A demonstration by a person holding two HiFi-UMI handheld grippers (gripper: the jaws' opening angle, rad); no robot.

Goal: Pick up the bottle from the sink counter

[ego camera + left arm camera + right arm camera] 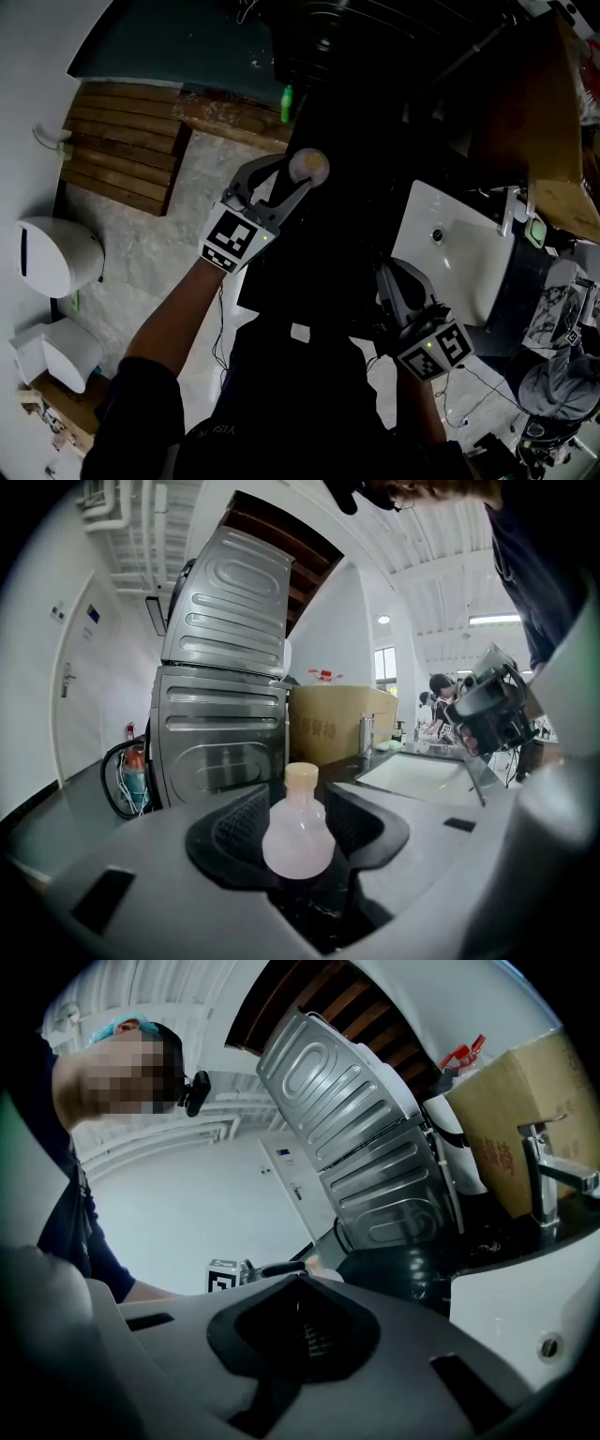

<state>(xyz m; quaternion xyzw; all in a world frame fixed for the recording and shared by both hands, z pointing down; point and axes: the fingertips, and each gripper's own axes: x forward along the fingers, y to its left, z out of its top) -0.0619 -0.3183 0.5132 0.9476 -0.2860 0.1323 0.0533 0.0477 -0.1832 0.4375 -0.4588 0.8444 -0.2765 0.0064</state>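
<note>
Left gripper (298,176) released around the bottle (298,841) near the counter's (356,216) left edge.

Its jaws stood apart on either side of the bottle's round belly without pressing on it, and the bottle appeared to rest upright on the dark counter under its own weight. That spacing would suit either closing on it or having let it go. The right gripper (302,1288), clenched on nothing, hung back by the white basin (459,248), probably to keep clear.

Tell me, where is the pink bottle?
In the left gripper view the bottle stands on the dark counter between the left gripper's open jaws, left of the white sink.
</note>
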